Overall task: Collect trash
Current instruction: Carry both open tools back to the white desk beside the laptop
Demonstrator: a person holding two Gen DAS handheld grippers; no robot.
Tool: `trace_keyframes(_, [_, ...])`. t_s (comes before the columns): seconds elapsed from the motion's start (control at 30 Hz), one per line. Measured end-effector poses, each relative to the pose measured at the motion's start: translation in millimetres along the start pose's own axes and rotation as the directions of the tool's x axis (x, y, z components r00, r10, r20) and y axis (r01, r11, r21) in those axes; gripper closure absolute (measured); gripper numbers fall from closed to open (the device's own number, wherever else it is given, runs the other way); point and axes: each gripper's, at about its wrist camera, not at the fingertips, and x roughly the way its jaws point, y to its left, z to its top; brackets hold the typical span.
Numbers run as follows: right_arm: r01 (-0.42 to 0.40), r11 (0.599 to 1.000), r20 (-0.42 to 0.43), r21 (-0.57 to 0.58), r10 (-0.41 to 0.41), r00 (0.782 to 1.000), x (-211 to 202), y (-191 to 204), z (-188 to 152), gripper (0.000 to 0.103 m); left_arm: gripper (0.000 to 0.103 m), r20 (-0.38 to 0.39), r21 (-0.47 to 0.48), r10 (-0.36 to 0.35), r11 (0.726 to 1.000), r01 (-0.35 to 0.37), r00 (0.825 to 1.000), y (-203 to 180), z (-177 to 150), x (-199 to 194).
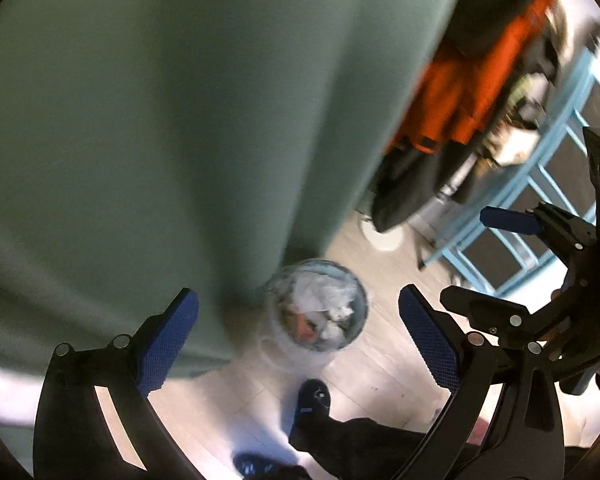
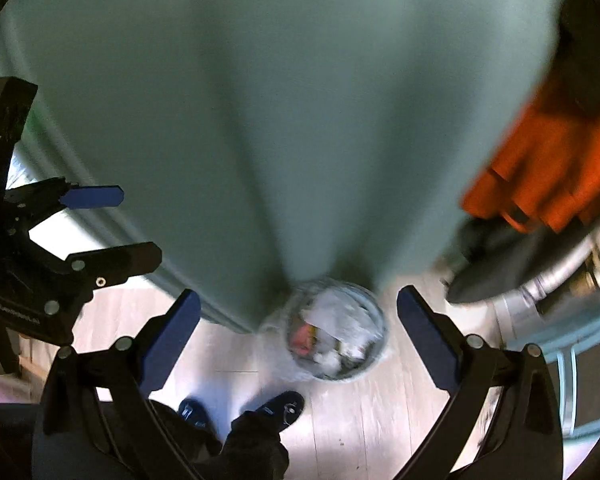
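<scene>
A small round bin (image 1: 320,312) lined with clear plastic stands on the pale wood floor at the foot of a green wall corner. It holds crumpled white paper and some red and yellow scraps. It also shows in the right wrist view (image 2: 336,336). My left gripper (image 1: 300,340) is open and empty, high above the bin. My right gripper (image 2: 300,340) is open and empty too, above the bin. Each gripper shows at the edge of the other's view: the right one (image 1: 460,256) and the left one (image 2: 136,228). Both views are motion-blurred.
A green wall (image 1: 180,120) fills most of both views. An orange and black garment (image 1: 472,92) hangs at the right over a light blue chair (image 1: 540,200). The person's dark shoes (image 2: 280,408) stand on the floor just in front of the bin.
</scene>
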Motion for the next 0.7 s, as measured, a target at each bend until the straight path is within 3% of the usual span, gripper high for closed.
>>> trace_keyframes(0.13, [-0.099,0.986,0.006,-0.134,0.101,0.995,-2,65,21,0.007,0.006,0.053,-0.145,0.096,0.986,-0.087,0.994,51,-36,-53])
trace_keyframes(0.3, [-0.244,0.915,-0.005,-0.323,0.256,0.967,-7,170,32,0.007,0.006,0.077,-0.308,0.238,0.929,-0.204,0.968,110,-105,-126])
trace_keyframes(0.5, [-0.365,0.780,-0.061,-0.508,0.389,0.919,-21,286,23,0.007,0.006,0.059,-0.485,0.435,0.799,-0.355,0.899,161,-203,-221])
trace_keyframes(0.6, [-0.416,0.693,-0.092,-0.589,0.454,0.886,-33,343,10,0.007,0.006,0.037,-0.596,0.511,0.701,-0.391,0.859,178,-259,-271])
trace_keyframes(0.7, [-0.467,0.598,-0.120,-0.652,0.526,0.842,-47,401,-10,0.007,0.006,0.018,-0.654,0.567,0.630,-0.420,0.823,184,-295,-308])
